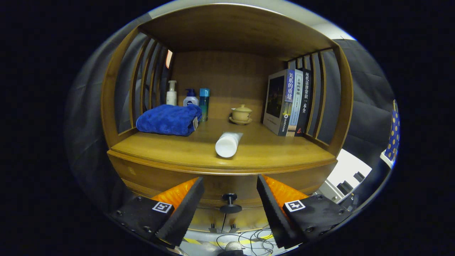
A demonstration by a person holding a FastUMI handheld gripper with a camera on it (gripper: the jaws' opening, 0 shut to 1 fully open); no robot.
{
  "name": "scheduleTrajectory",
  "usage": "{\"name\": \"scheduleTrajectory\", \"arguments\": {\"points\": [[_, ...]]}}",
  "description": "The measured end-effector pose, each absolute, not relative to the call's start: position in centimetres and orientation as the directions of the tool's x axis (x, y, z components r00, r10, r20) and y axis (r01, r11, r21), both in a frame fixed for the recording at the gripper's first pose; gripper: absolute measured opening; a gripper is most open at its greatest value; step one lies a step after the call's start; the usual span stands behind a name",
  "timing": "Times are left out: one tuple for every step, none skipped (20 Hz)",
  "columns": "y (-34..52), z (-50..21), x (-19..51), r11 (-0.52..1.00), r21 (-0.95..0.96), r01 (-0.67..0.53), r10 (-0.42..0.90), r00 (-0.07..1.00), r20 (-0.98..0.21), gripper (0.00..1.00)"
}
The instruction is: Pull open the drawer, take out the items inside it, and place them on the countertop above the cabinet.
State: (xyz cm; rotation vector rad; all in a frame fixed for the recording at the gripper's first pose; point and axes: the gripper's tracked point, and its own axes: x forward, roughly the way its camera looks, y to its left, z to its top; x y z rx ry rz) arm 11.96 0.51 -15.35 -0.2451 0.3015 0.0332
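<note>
Your gripper view looks level and straight on at the cabinet point(227, 185) front from near, facing its countertop point(256, 151) front edge, with the open fingers point(185, 208) framing the drawer knob point(230, 202).

The gripper point(230, 209) hangs with fingers spread wide and empty, the shut drawer's black knob point(230, 203) between them, while a white tube point(227, 144) lies near the countertop's point(270, 156) front edge
</note>
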Motion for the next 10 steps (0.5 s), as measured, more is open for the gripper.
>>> {"name": "scheduleTrajectory", "arguments": {"points": [[0.6, -14.0, 11.6, 0.970, -0.233, -0.075, 0.006, 0.958, -0.286, 0.99], [0.6, -12.5, 11.3, 0.970, -0.229, -0.079, 0.013, 0.961, -0.276, 0.99], [0.6, -10.8, 11.1, 0.970, -0.230, -0.083, 0.020, 0.964, -0.266, 0.99], [0.7, -8.9, 10.8, 0.970, -0.230, -0.085, 0.026, 0.969, -0.247, 0.99], [0.9, -6.8, 10.6, 0.969, -0.229, -0.088, 0.037, 0.974, -0.222, 0.99], [1.1, -4.8, 10.2, 0.970, -0.228, -0.090, 0.046, 0.981, -0.191, 0.98], [1.4, -2.7, 9.9, 0.970, -0.224, -0.090, 0.054, 0.985, -0.161, 0.98], [1.6, -1.1, 9.5, 0.972, -0.217, -0.091, 0.062, 0.989, -0.136, 0.98], [1.9, 0.4, 9.1, 0.973, -0.209, -0.093, 0.070, 0.991, -0.116, 0.98], [2.1, 1.5, 8.7, 0.975, -0.202, -0.096, 0.077, 0.992, -0.100, 0.98]]}}
